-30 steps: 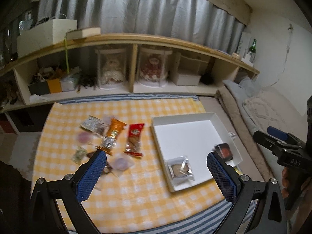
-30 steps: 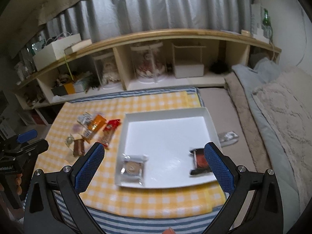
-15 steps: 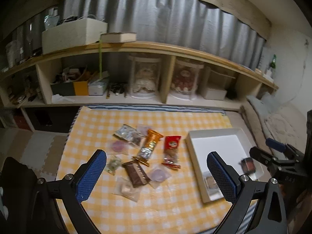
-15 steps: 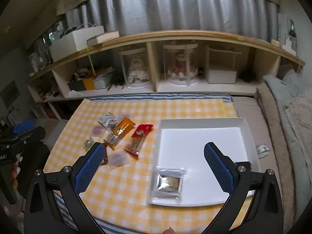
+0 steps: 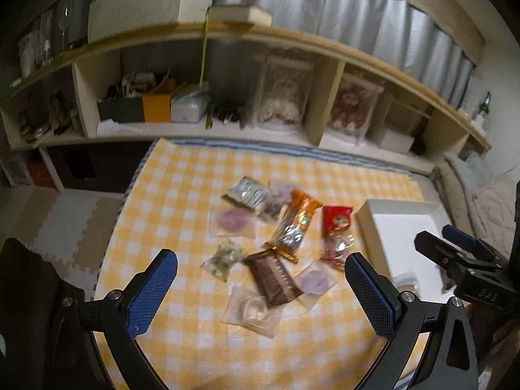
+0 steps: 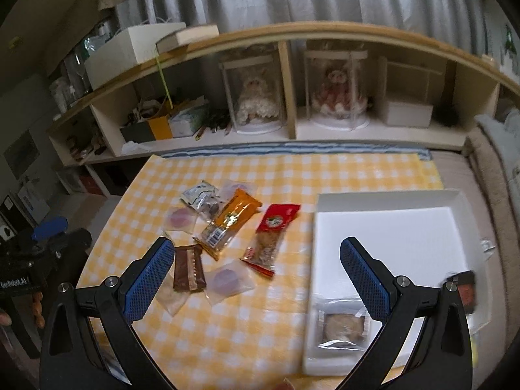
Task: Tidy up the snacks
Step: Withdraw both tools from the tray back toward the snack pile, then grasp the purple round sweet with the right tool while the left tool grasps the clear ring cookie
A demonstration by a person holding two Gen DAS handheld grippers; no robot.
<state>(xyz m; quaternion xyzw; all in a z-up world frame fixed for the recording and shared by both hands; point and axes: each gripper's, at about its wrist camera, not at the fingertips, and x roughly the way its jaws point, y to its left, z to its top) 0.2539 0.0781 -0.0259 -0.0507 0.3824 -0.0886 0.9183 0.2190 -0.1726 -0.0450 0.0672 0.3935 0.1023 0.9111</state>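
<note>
From the left wrist view, the left gripper [image 5: 261, 287] is spread wide and holds nothing. It hangs above the yellow checked cloth [image 5: 182, 178]. The loose snacks lie in a little heap just in front of it. The brown bar [image 5: 271, 278] is the closest one, sitting between the two blue pads. A pale clear packet [image 5: 252, 310] lies just beside it and seems to touch it. The orange packet [image 5: 294, 224] and the red packet [image 5: 336, 230] lie a bit farther off. The white tray [image 5: 367, 227] is off to the right. I think the next job is picking up one snack. Going straight down over the brown bar looks best, with one pad on each long side, so the packets around it do not get dragged along.

From the right wrist view, the right gripper [image 6: 253, 279] is also wide apart and empty. It hangs over the edge of the white tray [image 6: 383, 196]. Two snacks are inside already: a clear cookie packet [image 6: 341, 325] near the front and a small dark packet [image 6: 464, 289] by the right wall. New snacks should go on the bare white part.
</note>
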